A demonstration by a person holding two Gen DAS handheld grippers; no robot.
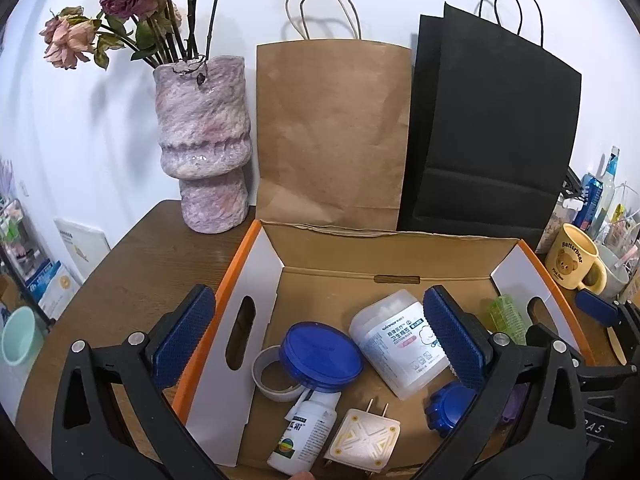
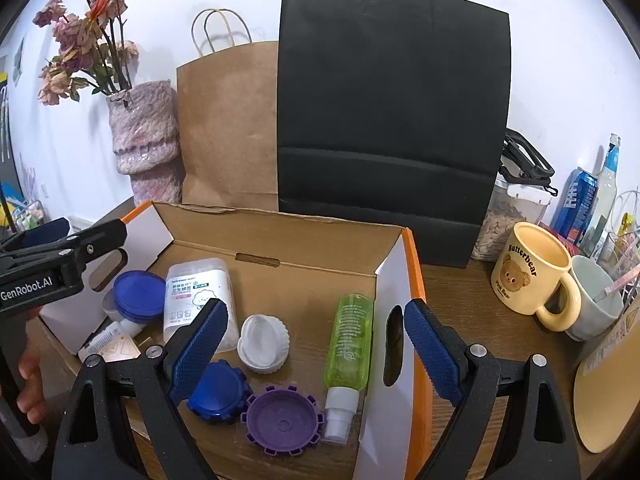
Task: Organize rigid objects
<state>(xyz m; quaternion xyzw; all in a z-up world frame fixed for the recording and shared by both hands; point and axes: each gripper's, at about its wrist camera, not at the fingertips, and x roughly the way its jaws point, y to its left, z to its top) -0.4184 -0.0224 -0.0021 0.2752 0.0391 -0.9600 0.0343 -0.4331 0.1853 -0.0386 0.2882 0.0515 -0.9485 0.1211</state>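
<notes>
Left gripper [image 1: 318, 338] spread wide, nothing between the pads, hanging over the left half of the cardboard box [image 1: 384, 246], left finger outside the box's left wall, right finger inside. Between the fingers, on the box floor: blue round lid [image 1: 320, 356] leaning on a roll of tape [image 1: 272, 376], white cotton-swab tub [image 1: 400, 344] lying on its side toward the right finger. Nearer the camera: small white bottle [image 1: 306, 436] and white plug adapter [image 1: 364, 440]. Right gripper [image 2: 316, 350] likewise gaping and empty, straddling the box's right wall. Between its fingers: white ridged cap [image 2: 264, 344], green spray bottle [image 2: 348, 356] lying flat, nozzle toward the camera. Under the left finger: blue toothed cap [image 2: 218, 394], touching or just beside the purple toothed cap [image 2: 282, 420], hard to say which. Right of the right finger, outside the box: yellow bear mug [image 2: 528, 276]. Beyond the box: brown paper bag [image 1: 332, 132], black paper bag [image 2: 392, 120], vase [image 1: 204, 144].
</notes>
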